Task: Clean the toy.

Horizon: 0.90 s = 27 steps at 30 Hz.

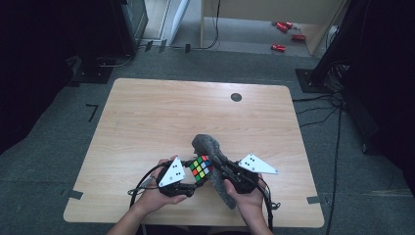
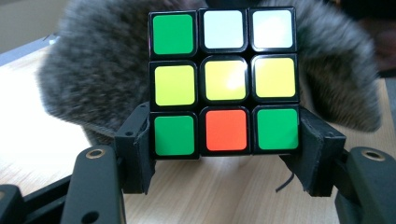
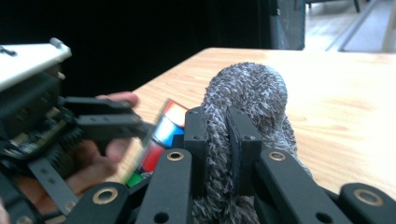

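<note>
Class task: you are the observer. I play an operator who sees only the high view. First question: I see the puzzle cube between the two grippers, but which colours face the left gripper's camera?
Observer: On the puzzle cube the top row is green, white, white; the middle row is all yellow; the bottom row is green, orange, green.
Operator: How is the left gripper holding it?
Observer: The left gripper has its jaws pressed on both sides of the cube's bottom row.
Operator: And the grey cloth on the right?
Observer: The right gripper has its jaws pinched on a fold of the grey cloth, which bulges above them.
</note>
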Available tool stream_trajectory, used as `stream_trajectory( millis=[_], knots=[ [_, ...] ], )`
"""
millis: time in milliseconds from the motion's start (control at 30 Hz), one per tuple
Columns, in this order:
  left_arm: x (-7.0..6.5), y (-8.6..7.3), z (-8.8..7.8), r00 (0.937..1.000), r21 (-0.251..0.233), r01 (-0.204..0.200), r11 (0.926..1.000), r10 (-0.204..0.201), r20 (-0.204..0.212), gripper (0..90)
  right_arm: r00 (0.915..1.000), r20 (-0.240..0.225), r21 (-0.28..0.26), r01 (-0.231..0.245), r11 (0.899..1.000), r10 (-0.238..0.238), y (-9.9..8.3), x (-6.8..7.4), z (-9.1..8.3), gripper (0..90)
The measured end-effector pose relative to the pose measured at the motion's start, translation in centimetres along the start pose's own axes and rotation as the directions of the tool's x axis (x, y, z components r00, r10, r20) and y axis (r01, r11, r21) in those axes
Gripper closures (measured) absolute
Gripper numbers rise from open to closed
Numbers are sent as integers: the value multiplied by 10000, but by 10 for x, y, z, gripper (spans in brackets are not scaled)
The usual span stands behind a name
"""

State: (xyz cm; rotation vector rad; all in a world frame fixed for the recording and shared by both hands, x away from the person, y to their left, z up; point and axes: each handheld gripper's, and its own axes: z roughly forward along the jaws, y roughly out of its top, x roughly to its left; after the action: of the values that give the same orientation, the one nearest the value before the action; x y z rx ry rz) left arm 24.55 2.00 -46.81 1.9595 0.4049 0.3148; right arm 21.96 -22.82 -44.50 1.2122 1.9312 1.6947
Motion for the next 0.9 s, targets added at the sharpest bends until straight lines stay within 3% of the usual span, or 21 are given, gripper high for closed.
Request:
stream_trajectory(
  millis=[100, 200, 300, 400, 500, 600, 767, 900],
  knots=[
    [2, -1, 0, 9997, -98, 223, 9997, -222, 134, 347, 9999, -104, -86, 87, 9999, -88, 2, 4, -1, 813],
    [-3, -1, 5, 9996, 110, 60, 9999, -63, 258, 347, 9985, -467, -240, 266, 9994, -277, 6, 15, -2, 812],
    [-9, -1, 9, 9993, 195, -164, 9997, 157, 353, 347, 9972, -483, -324, 554, 9979, -569, 7, 19, -2, 811],
    [-6, 1, 5, 9994, 99, -185, 9998, 182, 294, 348, 9991, -297, -247, 295, 9993, -303, 5, 10, -2, 811],
    [3, 0, -2, 9997, -105, 179, 9998, -177, 192, 348, 9999, -101, -125, -35, 9999, 33, 1, 1, -1, 812],
    [6, -1, -2, 9992, -121, 349, 9993, -346, 221, 348, 9998, -199, -165, 76, 9998, -79, 2, 7, 0, 812],
    [-6, -1, 8, 9980, 25, 288, 9996, -289, 555, 347, 9972, -712, -488, 183, 9986, -217, 9, 20, -3, 812],
    [-5, -1, 8, 9988, 58, 231, 9997, -233, 426, 347, 9993, -370, -370, 77, 9993, -91, 6, 11, -2, 813]
  ],
)
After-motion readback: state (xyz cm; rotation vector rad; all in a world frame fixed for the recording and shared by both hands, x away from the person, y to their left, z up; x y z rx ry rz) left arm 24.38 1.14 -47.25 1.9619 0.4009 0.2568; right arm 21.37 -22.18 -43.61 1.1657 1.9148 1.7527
